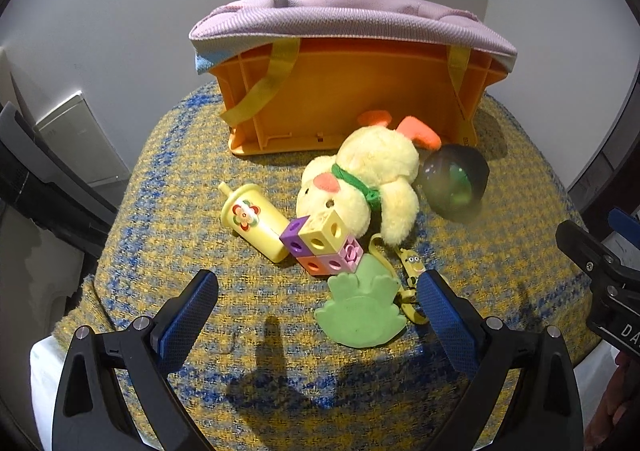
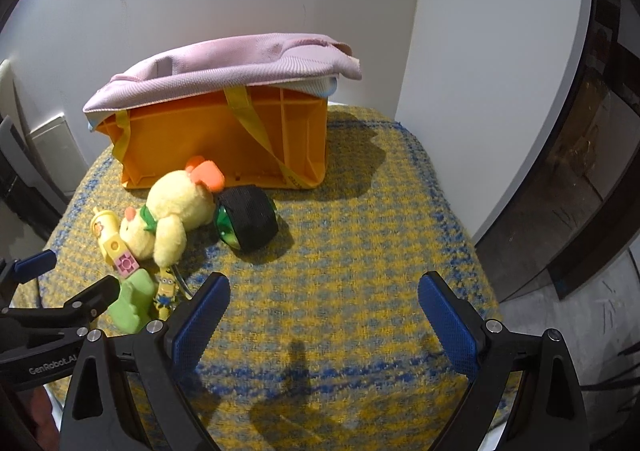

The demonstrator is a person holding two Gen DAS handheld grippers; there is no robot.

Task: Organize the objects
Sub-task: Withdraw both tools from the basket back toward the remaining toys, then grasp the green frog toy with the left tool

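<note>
An orange plastic crate (image 1: 344, 103) (image 2: 224, 143) stands at the back of the table, draped with a pink cloth (image 1: 352, 17) (image 2: 224, 63). In front of it lie a yellow plush chick (image 1: 360, 179) (image 2: 172, 211), a yellow toy cup (image 1: 256, 221), a block of coloured cubes (image 1: 324, 245), a green frog-shaped toy (image 1: 360, 311) (image 2: 134, 303), a minion keychain (image 1: 412, 271) (image 2: 166, 293) and a black wheel with a green hub (image 1: 454, 181) (image 2: 248, 217). My left gripper (image 1: 318, 311) is open, just before the frog toy. My right gripper (image 2: 324, 311) is open over bare cloth.
The table is covered by a yellow and blue woven cloth (image 2: 360, 231). White walls rise behind the crate. The right gripper's body (image 1: 600, 275) shows at the right edge of the left wrist view; the left gripper (image 2: 60, 311) shows at the left of the right wrist view.
</note>
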